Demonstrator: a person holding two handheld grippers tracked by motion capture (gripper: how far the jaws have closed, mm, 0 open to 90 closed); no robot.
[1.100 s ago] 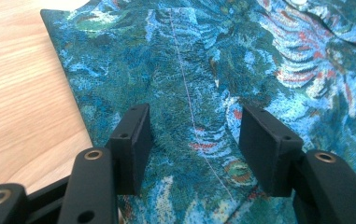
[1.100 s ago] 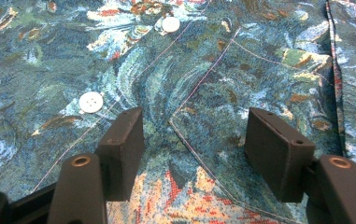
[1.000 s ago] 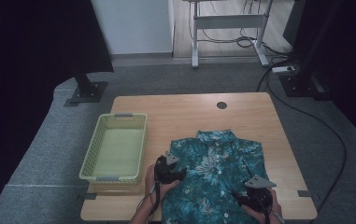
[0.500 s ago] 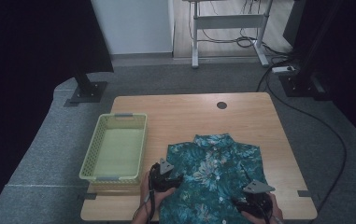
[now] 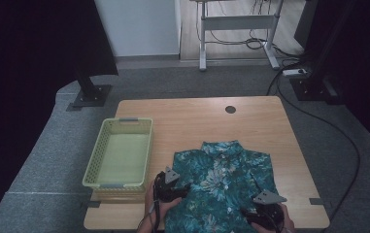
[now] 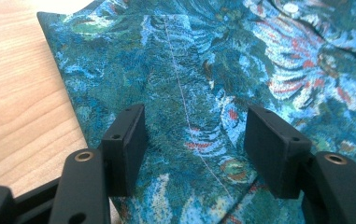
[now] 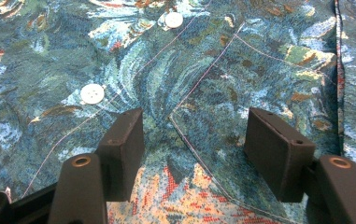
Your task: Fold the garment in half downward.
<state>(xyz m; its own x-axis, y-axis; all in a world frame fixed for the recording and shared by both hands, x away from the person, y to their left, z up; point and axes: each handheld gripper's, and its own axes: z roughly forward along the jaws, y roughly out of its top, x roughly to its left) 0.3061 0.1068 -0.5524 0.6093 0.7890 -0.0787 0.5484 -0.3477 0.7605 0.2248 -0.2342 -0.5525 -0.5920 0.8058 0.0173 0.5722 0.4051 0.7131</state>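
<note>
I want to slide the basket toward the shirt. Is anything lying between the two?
No. In the high view, a narrow strip of bare wooden table separates the yellow-green basket from the floral shirt; the left claw sits at the shirt's near-left edge.

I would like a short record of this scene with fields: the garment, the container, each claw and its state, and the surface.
garment: floral shirt, teal, lying flat on the near half of the table, collar away from the person
container: green basket, left of the shirt, nothing in it
left claw: open, jaws over the shirt near its left edge
right claw: open, jaws over the chest pocket, white buttons nearby
surface: wooden table
</note>
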